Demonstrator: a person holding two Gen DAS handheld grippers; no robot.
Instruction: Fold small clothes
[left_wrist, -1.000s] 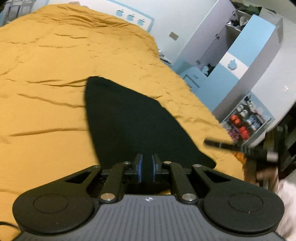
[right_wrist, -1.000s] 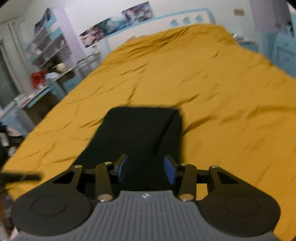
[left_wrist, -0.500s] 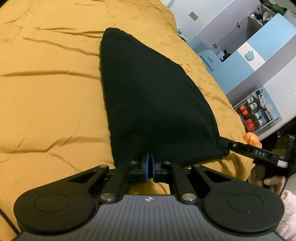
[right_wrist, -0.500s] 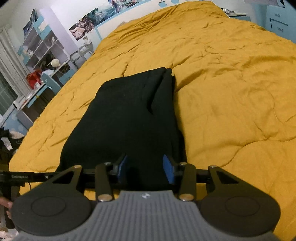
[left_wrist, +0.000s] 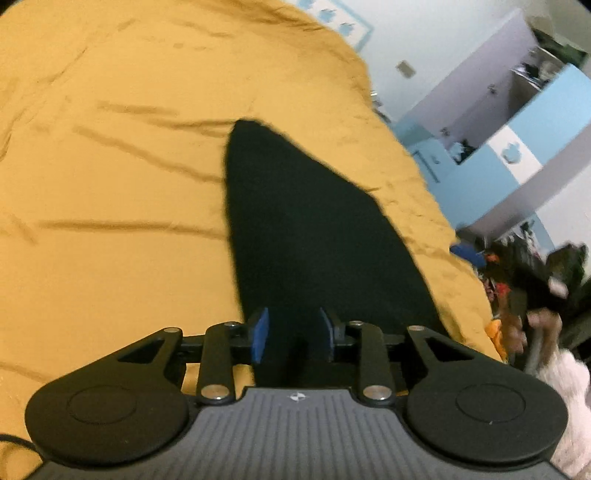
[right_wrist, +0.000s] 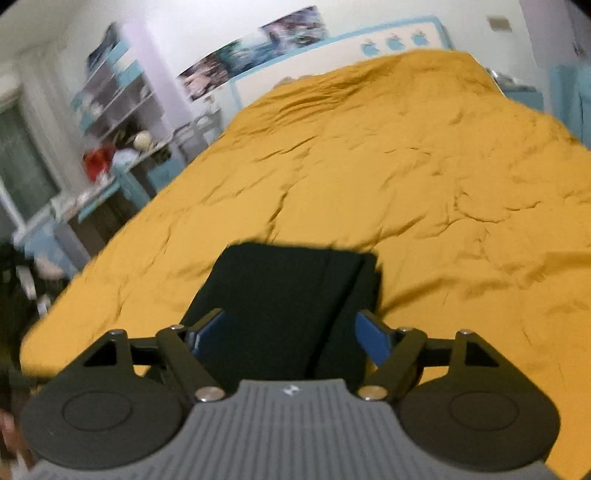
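Garment (left_wrist: 314, 236), black, folded, lies flat on the near part of the yellow bedspread (left_wrist: 110, 221). Left gripper (left_wrist: 293, 338) and right gripper (right_wrist: 290, 334) both spread, empty, above its near edge. Advice: pinch near corners evenly, lift low, fold away.

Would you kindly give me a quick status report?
Left tool open, right tool open. Black garment flat on yellow bedspread, unheld. Nothing in the way.
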